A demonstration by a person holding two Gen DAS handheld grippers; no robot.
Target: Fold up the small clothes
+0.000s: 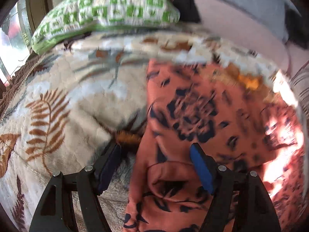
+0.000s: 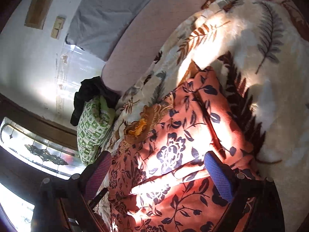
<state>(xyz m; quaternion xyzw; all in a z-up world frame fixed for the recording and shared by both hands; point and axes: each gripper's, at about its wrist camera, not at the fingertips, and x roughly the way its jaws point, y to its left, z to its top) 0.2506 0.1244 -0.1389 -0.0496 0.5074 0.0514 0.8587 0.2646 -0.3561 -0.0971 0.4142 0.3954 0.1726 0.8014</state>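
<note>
An orange garment with a dark blue flower print (image 1: 202,116) lies spread on a cream blanket with fern leaves (image 1: 58,106). Its gold embroidered neckline (image 2: 143,123) shows in the right wrist view, where the garment (image 2: 183,145) fills the middle. My left gripper (image 1: 154,148) is open, its blue-padded fingers (image 1: 200,168) straddling the garment's left edge, close above the cloth. My right gripper (image 2: 158,158) is open too, its fingers (image 2: 218,176) spread over the garment's lower part. Neither holds cloth. The left wrist view is motion-blurred.
A green-and-white patterned pillow (image 1: 108,9) lies at the head of the bed, with dark clothing (image 2: 90,94) beside it. A pink sheet (image 2: 150,32) and grey cover (image 2: 108,9) lie beyond the blanket. A window (image 2: 44,154) and white wall (image 2: 29,58) are at the side.
</note>
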